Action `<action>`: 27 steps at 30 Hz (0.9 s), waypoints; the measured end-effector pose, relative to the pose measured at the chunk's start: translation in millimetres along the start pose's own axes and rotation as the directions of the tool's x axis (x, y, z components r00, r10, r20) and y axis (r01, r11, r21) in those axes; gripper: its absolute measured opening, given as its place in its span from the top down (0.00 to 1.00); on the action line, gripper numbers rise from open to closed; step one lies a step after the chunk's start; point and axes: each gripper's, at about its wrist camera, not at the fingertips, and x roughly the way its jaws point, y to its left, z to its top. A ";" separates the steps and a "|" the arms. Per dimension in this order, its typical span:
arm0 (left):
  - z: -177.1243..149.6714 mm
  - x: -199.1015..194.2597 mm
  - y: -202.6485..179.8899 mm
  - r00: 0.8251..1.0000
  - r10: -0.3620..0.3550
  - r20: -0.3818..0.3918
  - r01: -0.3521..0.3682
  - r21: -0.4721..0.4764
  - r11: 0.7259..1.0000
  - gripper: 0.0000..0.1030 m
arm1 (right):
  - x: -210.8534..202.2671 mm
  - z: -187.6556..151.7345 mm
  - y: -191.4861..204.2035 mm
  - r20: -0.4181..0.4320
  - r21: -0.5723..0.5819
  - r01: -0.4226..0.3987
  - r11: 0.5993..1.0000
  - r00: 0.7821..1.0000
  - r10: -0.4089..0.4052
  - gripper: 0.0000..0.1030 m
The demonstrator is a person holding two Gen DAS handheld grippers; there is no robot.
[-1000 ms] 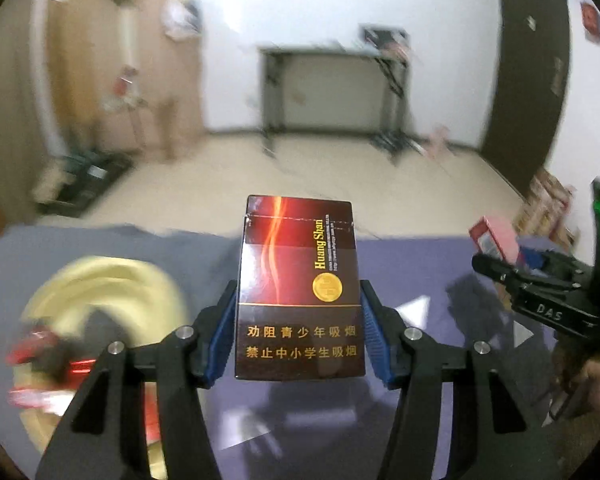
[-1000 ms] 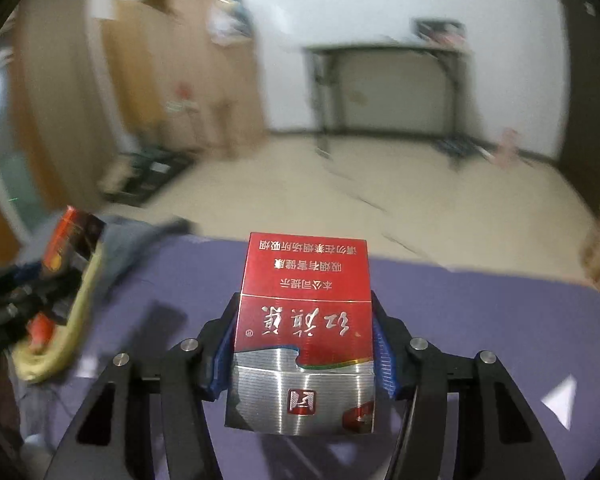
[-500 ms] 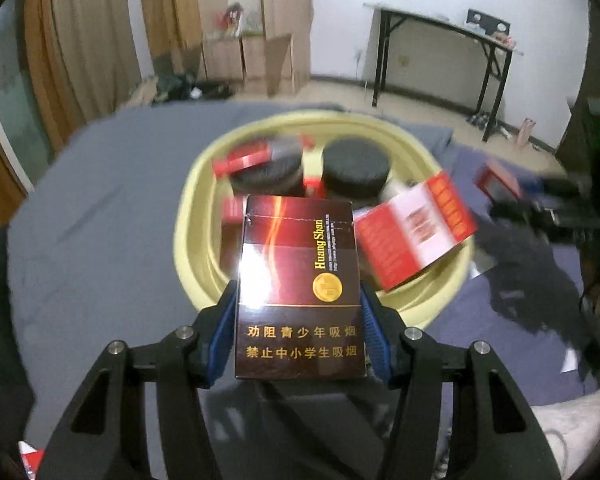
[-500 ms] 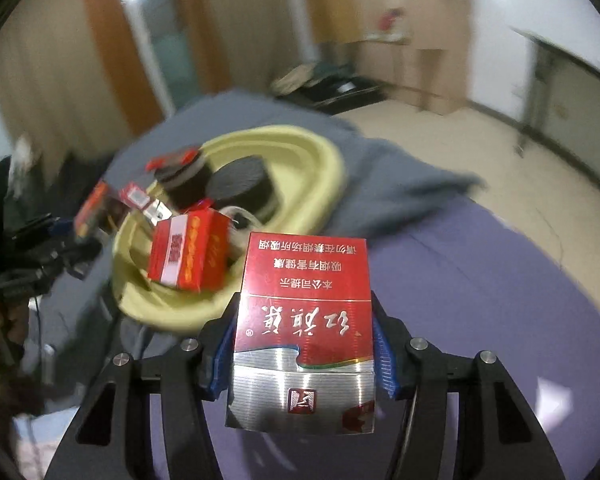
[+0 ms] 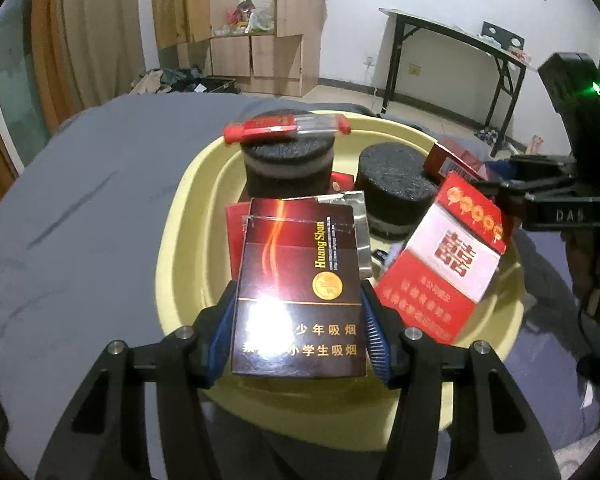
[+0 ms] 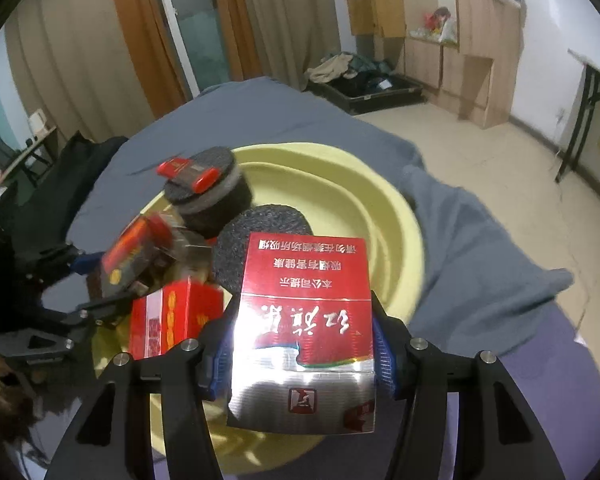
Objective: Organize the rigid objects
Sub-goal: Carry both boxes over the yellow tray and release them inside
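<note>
A grey cloth covered the whole work surface. On it sat a pale yellow basin, already crowded. Two black foam-topped cylinders stood inside it: the far left cylinder carried a red-capped clear tube lying across its top, and the right cylinder stood just beside it. A red-and-white pack leaned tilted at the basin's right side.

The left gripper was clamped on a dark brown Huang Shan pack, blue pads pressing both its sides, held upright over the basin's near rim. The right gripper was clamped the same way on a red-and-silver pack, printed upside down to its camera, over the basin's near edge, right of the red-and-white pack.
</note>
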 end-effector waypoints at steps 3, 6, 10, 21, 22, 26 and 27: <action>3.5 5.0 2.3 1.000 0.015 0.019 -0.015 -0.005 1.000 0.43 | 1.8 -0.3 0.6 0.021 -0.024 0.017 1.000 1.000 -0.016 0.46; 0.7 7.6 0.5 0.999 0.033 0.034 -0.033 -0.005 0.999 0.28 | 4.0 -7.0 -2.6 0.028 -0.004 -0.017 1.000 0.999 0.017 0.36; -4.3 -16.3 1.4 0.994 0.058 0.096 -0.056 -0.023 0.998 0.00 | -28.4 -16.8 2.9 0.094 -0.020 0.006 1.000 0.996 -0.004 0.00; -46.8 -97.5 -8.2 0.972 -0.061 0.226 0.076 -0.059 0.995 0.00 | -74.5 -105.5 -22.0 0.017 -0.159 0.065 0.985 0.998 -0.063 0.00; -53.8 -91.6 -8.3 0.977 -0.067 0.201 0.082 -0.065 0.995 0.00 | -66.1 -111.7 -25.5 -0.013 -0.143 0.067 0.987 0.997 -0.070 0.00; -76.0 -57.8 -21.4 0.996 0.009 0.086 -0.004 -0.048 0.999 0.00 | -47.4 -124.4 -19.5 -0.033 -0.080 0.073 0.994 0.997 -0.076 0.00; -78.7 -53.1 -21.8 0.997 0.006 0.080 -0.002 -0.049 0.999 0.00 | -44.8 -123.0 -12.3 -0.032 -0.109 0.067 0.992 0.997 -0.071 0.00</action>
